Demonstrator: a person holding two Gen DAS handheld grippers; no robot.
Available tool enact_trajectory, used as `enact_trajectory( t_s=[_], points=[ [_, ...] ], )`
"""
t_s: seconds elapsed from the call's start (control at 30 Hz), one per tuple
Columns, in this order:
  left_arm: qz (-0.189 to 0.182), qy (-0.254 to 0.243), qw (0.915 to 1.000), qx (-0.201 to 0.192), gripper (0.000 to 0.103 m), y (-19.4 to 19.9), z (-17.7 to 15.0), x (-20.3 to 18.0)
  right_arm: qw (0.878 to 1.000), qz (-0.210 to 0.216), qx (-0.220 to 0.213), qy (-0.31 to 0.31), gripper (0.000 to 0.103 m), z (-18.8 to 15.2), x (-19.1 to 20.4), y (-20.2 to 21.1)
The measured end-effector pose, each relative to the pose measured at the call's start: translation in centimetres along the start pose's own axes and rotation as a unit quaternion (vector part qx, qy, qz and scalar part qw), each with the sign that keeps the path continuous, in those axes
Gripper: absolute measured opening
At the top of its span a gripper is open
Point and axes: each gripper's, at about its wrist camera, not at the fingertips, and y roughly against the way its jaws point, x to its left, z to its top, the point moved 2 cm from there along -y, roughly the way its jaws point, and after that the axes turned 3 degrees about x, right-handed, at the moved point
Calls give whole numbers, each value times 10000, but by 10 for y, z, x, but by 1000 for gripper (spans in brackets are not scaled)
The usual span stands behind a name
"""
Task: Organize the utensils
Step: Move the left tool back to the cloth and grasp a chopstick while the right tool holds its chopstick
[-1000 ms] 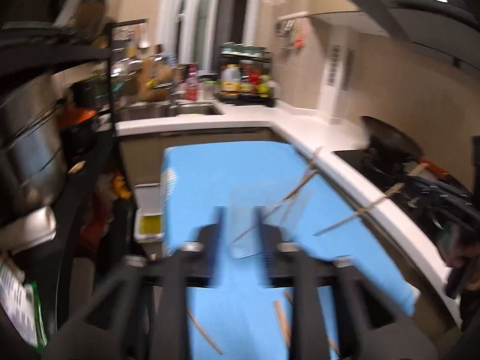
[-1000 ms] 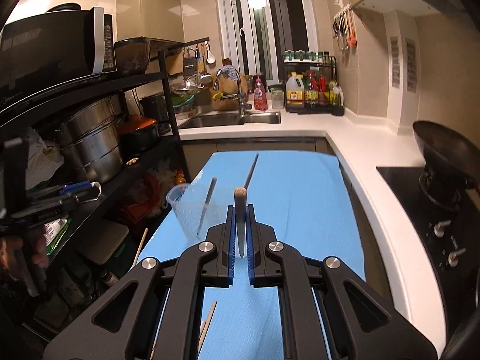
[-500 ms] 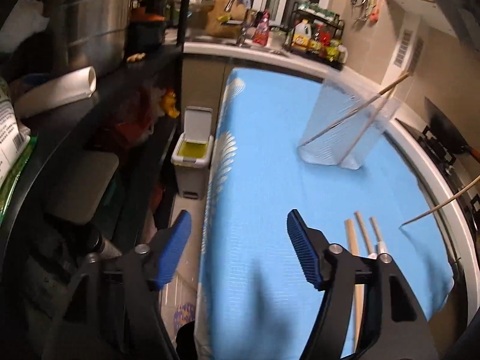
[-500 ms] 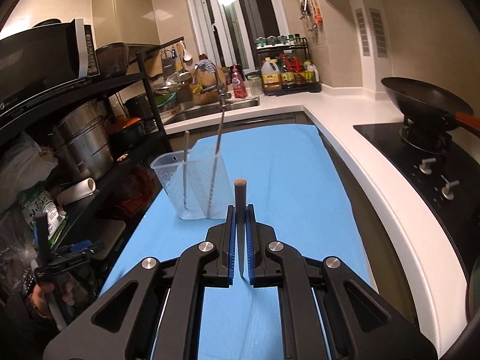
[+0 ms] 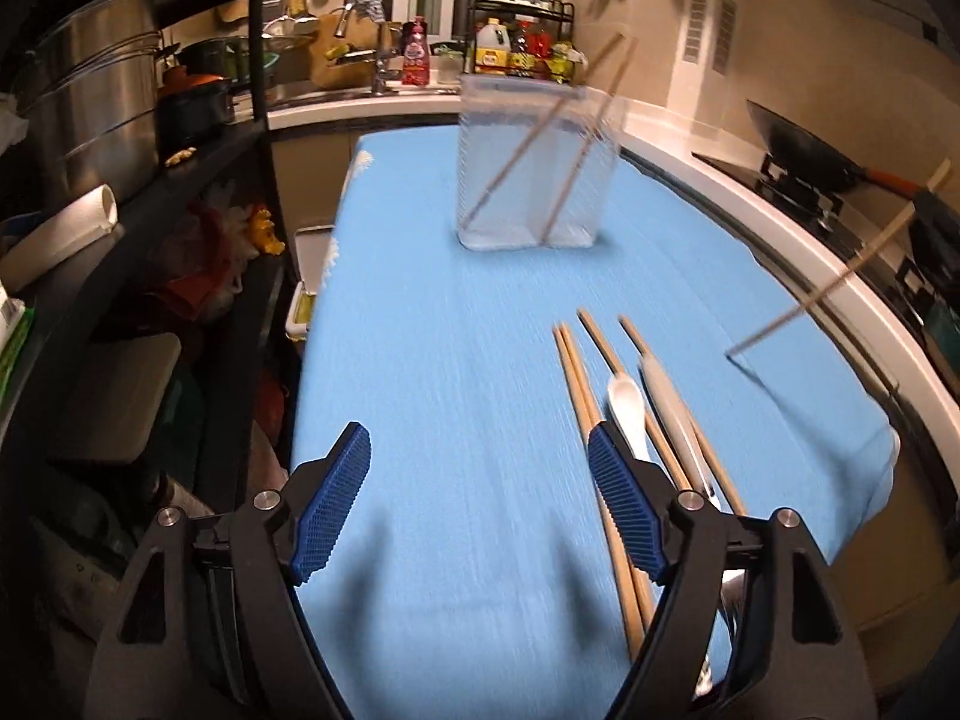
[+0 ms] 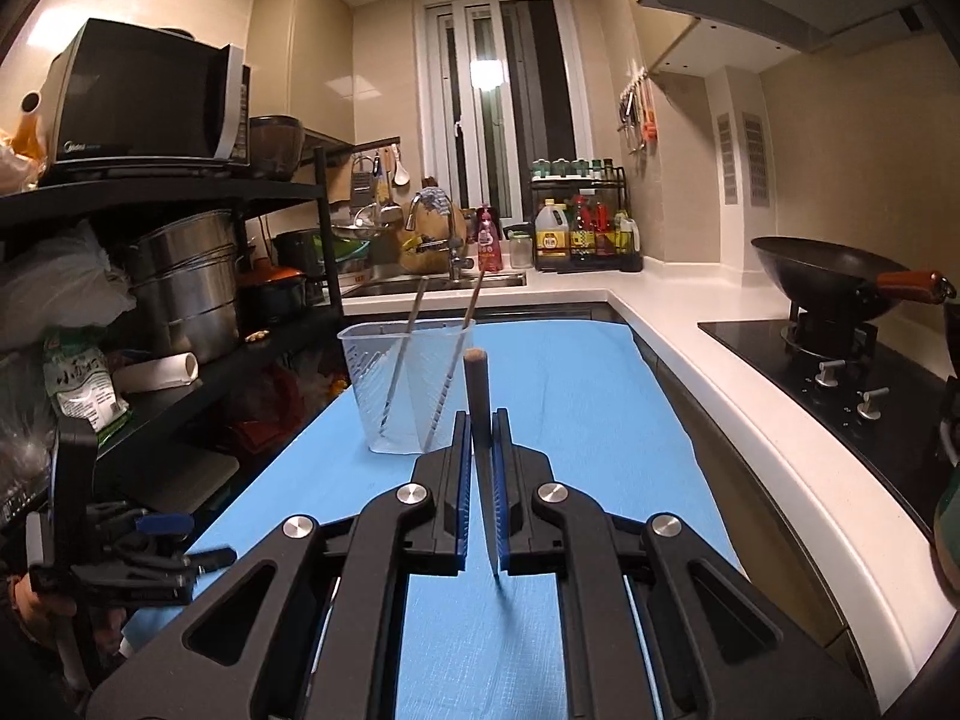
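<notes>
A clear plastic container (image 5: 528, 180) stands upright on the blue cloth (image 5: 432, 330) with two chopsticks leaning in it. Nearer lie several wooden chopsticks (image 5: 575, 372), a white spoon (image 5: 627, 402) and a pale-handled utensil (image 5: 666, 402). My left gripper (image 5: 477, 450) hangs low over the cloth to their left. Its jaws are opening with nothing between them. My right gripper (image 6: 480, 420) is shut on one wooden chopstick (image 6: 476, 384), which stands up between the pads just right of the container (image 6: 402, 384). That chopstick (image 5: 840, 276) shows slanted at the right of the left wrist view.
A black rack (image 6: 288, 192) with steel pots (image 6: 186, 282) and a microwave (image 6: 150, 102) lines the left side. A white counter (image 6: 720, 372) with a hob and a wok (image 6: 828, 282) runs along the right. The sink (image 6: 432, 282) and bottles stand at the back.
My left gripper has let go of the container, opened and dropped back toward the near utensils. The container now stands on the cloth. My right gripper has carried its chopstick lower, beside the container.
</notes>
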Motion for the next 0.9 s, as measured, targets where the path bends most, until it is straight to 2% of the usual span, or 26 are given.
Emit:
enact_trajectory(
  t_s=[0.27, 0.6, 0.73, 0.9],
  points=[
    [45, -140, 9999, -40, 74, 16, -44, -29, 9996, 153, -48, -225, 7, 5, -2, 1],
    [270, -240, 9991, 225, 75, -1, -67, -35, 9992, 164, -319, -200, 7, 19, 6, -17],
    [334, -210, 9992, 96, 75, 1, -72, -35, 9988, 175, -386, -250, 7, 20, 4, -19],
    [490, -195, 9982, -269, 73, 12, -87, -43, 9985, 226, -376, -329, 7, -4, 0, -1]
  ],
)
